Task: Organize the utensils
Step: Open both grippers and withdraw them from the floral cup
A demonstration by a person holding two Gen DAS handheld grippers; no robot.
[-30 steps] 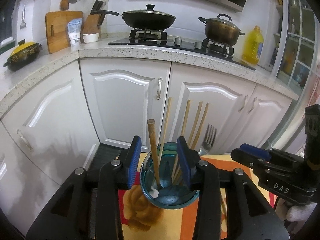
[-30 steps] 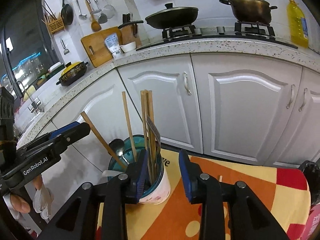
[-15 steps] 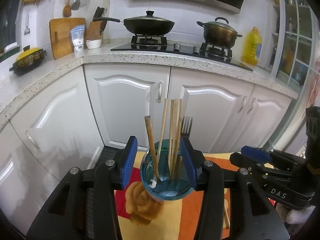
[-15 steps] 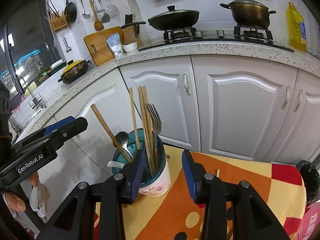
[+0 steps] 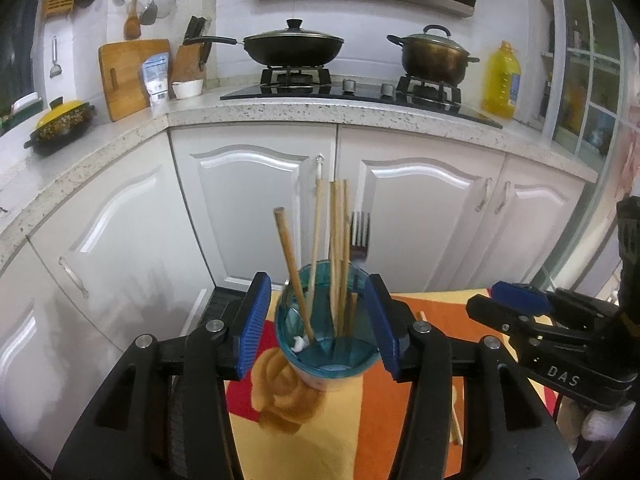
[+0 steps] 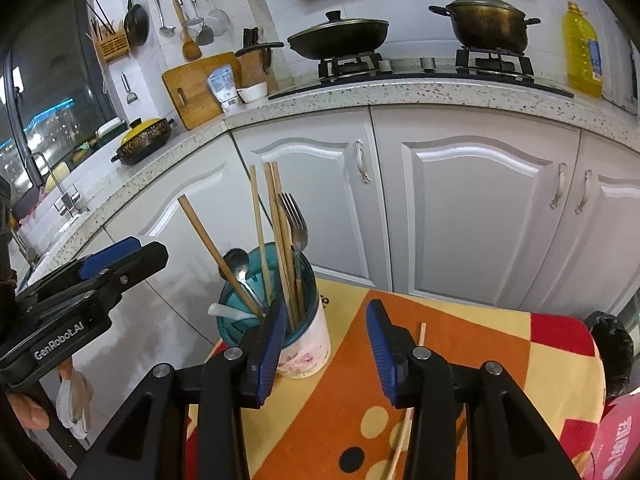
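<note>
A white flowered cup [image 6: 308, 340] with a teal inside [image 5: 328, 344] stands on the table's left corner. It holds several wooden chopsticks [image 6: 276, 232], a fork [image 6: 294, 216], a metal spoon [image 6: 236, 260] and a white spoon [image 6: 224, 311]. My left gripper [image 5: 318, 292] straddles the cup. Its jaws are opening and the pads stand just off the cup's sides. It also shows in the right wrist view as the left gripper [image 6: 120, 260]. My right gripper [image 6: 327, 312] hangs to the right of the cup, its jaws opening with nothing between them. A loose chopstick [image 6: 421, 334] lies on the cloth.
The table wears an orange, yellow and red cloth [image 6: 460, 344]. White cabinets [image 6: 472, 208] and a speckled counter with a wok [image 5: 294, 46] and pot [image 5: 434, 56] stand close behind. A black bin [image 6: 612, 344] sits at the right. Another chopstick [image 5: 456, 428] lies near the right gripper [image 5: 520, 308].
Both grippers have drawn back a little from the cup. The left jaws have spread wider off its sides and the right jaws slightly. The chopsticks and fork now stand more upright.
</note>
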